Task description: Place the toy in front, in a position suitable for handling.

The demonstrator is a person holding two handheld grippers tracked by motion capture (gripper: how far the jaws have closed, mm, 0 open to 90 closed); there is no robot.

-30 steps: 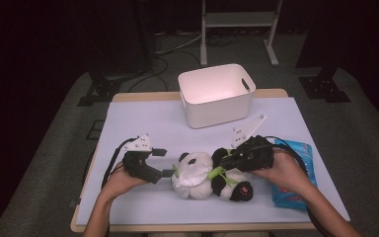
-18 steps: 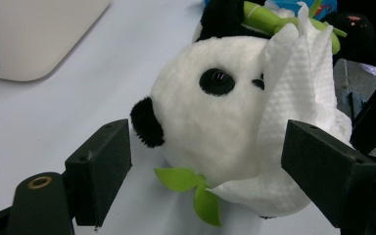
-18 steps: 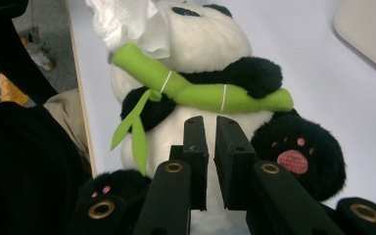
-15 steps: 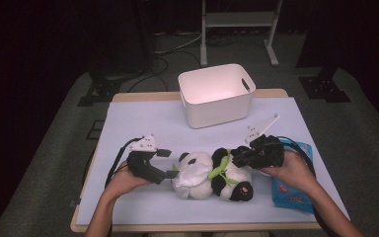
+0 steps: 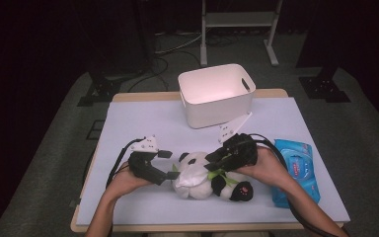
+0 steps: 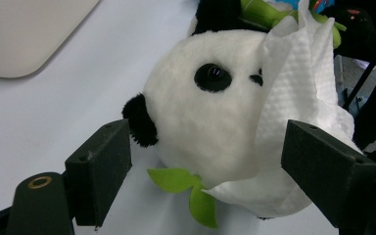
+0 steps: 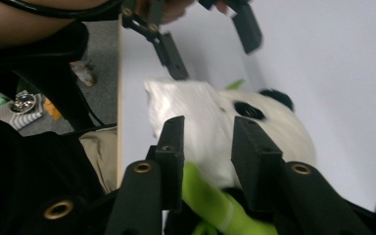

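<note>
Left gripper (image 5: pixel 167 164) jaws open by panda (image 5: pixel 205 175), right gripper (image 5: pixel 212 163) parted, blue pack (image 5: pixel 296 168) lettering possibly unreadable

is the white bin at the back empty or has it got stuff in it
Empty, as far as shows: the white bin stands upright and open, and its visible interior is bare in the high view.

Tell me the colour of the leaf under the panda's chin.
Bright green felt leaf, clearest in the left gripper view.
</note>
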